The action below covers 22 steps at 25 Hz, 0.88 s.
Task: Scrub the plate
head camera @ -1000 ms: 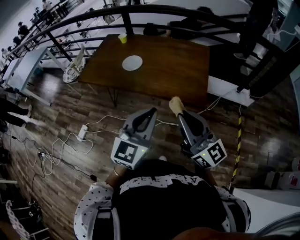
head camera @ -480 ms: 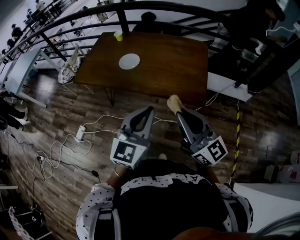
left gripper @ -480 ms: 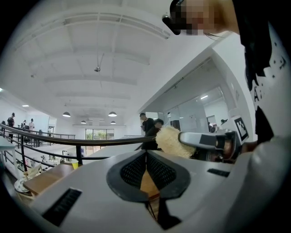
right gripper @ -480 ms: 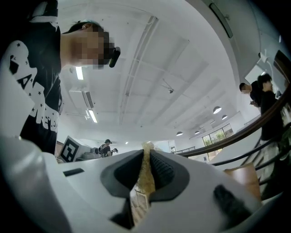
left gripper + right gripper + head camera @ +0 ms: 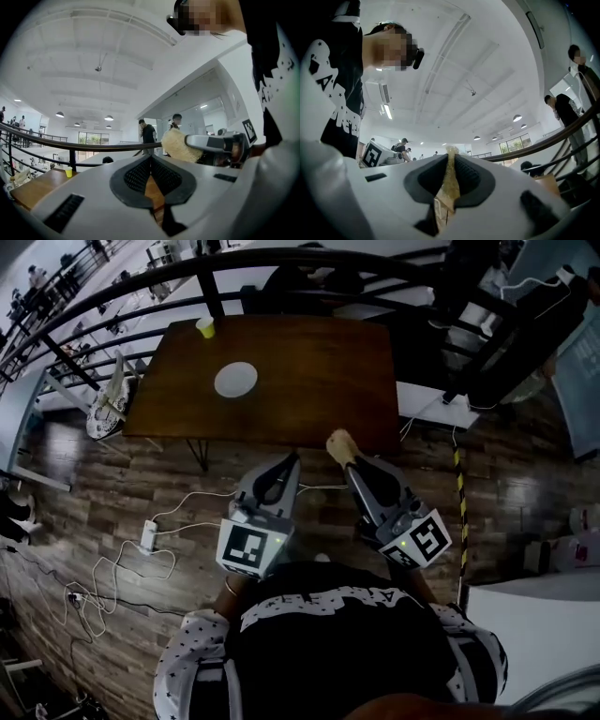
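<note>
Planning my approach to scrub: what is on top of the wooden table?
A white plate lies on the table, and a yellow cup stands at its far left corner. The scrubber in the right gripper covers part of its near edge.

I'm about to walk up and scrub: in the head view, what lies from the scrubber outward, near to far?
The scrubber in the right gripper → wooden table → white plate → yellow cup → dark railing.
</note>
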Motion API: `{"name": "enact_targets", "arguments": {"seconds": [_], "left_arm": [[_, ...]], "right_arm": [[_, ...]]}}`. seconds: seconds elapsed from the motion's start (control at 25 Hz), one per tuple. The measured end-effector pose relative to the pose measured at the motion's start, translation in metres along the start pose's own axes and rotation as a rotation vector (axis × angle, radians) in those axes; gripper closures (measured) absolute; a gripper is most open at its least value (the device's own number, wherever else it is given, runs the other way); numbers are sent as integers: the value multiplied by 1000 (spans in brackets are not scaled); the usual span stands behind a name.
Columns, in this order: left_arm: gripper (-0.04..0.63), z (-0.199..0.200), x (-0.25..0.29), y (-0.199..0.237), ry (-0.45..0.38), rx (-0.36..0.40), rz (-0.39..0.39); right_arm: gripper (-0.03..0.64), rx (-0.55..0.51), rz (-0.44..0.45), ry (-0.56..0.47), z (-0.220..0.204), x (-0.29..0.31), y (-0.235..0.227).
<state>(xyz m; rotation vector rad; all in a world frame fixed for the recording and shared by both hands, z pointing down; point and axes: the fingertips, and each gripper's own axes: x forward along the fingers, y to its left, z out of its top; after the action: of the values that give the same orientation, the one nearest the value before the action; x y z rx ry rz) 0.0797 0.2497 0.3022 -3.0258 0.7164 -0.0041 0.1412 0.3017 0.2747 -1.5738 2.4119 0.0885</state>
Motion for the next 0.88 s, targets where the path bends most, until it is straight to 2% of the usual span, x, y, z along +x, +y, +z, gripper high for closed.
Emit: {"name": "enact_targets", "arguments": {"seconds": [0.4, 0.88], "left_arm": [[581, -7, 3, 40, 12, -22, -39], [581, -15, -3, 107, 3, -42, -18]], "right_arm": [[568, -6, -79, 39, -10, 37, -2], [568, -28, -94, 75, -30, 96, 0]]}}
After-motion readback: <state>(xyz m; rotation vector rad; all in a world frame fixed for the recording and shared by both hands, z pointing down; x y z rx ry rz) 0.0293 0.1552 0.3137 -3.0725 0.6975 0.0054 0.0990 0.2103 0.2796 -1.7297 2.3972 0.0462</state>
